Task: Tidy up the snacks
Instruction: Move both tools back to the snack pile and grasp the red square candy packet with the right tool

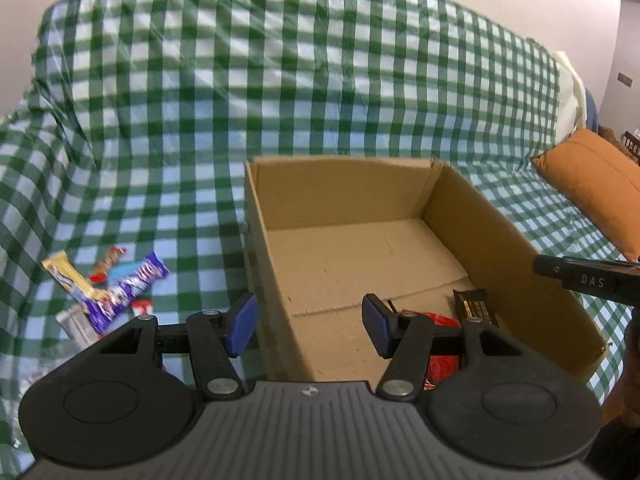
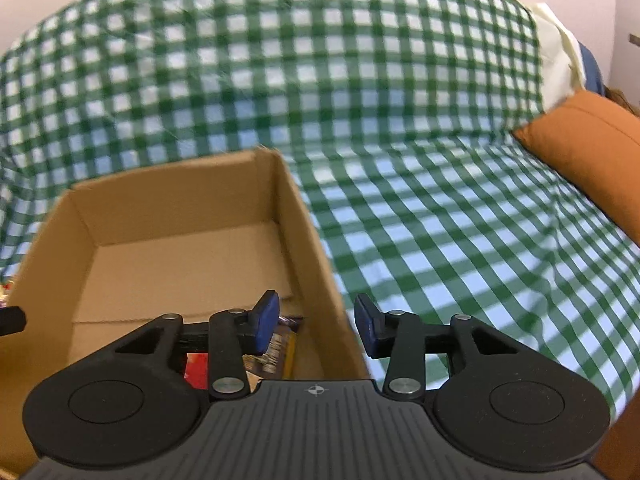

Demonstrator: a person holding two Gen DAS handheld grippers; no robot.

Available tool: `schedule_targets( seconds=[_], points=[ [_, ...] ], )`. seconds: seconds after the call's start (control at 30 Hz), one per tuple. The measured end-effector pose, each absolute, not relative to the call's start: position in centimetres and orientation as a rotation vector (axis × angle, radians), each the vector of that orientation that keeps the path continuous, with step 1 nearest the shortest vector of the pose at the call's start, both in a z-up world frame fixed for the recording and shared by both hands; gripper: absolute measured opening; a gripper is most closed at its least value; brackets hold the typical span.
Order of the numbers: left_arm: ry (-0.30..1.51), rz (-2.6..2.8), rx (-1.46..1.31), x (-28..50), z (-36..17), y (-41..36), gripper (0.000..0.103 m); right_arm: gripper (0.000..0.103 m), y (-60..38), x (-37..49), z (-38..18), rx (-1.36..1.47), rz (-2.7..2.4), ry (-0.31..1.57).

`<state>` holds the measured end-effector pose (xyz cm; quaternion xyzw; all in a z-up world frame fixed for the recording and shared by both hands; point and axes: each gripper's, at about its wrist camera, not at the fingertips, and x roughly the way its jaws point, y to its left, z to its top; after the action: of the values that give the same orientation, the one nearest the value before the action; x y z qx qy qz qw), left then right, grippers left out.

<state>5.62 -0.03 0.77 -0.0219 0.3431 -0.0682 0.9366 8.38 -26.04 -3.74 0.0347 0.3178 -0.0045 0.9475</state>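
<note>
A green-checked cloth (image 1: 280,80) drapes the sofa, an orange cushion (image 1: 592,184) at one end. On it sits an open cardboard box (image 1: 500,248) holding a dark bar (image 1: 476,306) and a red packet (image 1: 440,320). More bright wrapped snacks (image 1: 116,288) lie scattered beside it. Left gripper (image 1: 308,322) and right gripper (image 2: 316,322) both gape, holding nothing.
</note>
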Motion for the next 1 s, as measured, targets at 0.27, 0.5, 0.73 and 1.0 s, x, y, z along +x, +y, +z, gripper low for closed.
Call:
schedule_targets(
  seconds=[0.27,0.5,0.73,1.0],
  points=[
    [0.664,-0.145,-0.006,3.6,4.8,6.1,0.004,0.036,-22.9,7.1,-2.2,0.080,0.133,0.559],
    [0.737,0.034,-0.128,2.6,1.5,17.3,0.004,0.021,-19.1,5.3,-0.9,0.060,0.332,0.466],
    [0.827,0.147,-0.368,1.4,-3.9,23.4,0.009,0.021,-14.8,4.1,-0.7,-0.011,0.521,0.441],
    [0.828,0.226,-0.594,0.7,-6.5,23.9,0.038,0.022,-7.8,5.0,0.5,0.031,0.719,0.542]
  ],
)
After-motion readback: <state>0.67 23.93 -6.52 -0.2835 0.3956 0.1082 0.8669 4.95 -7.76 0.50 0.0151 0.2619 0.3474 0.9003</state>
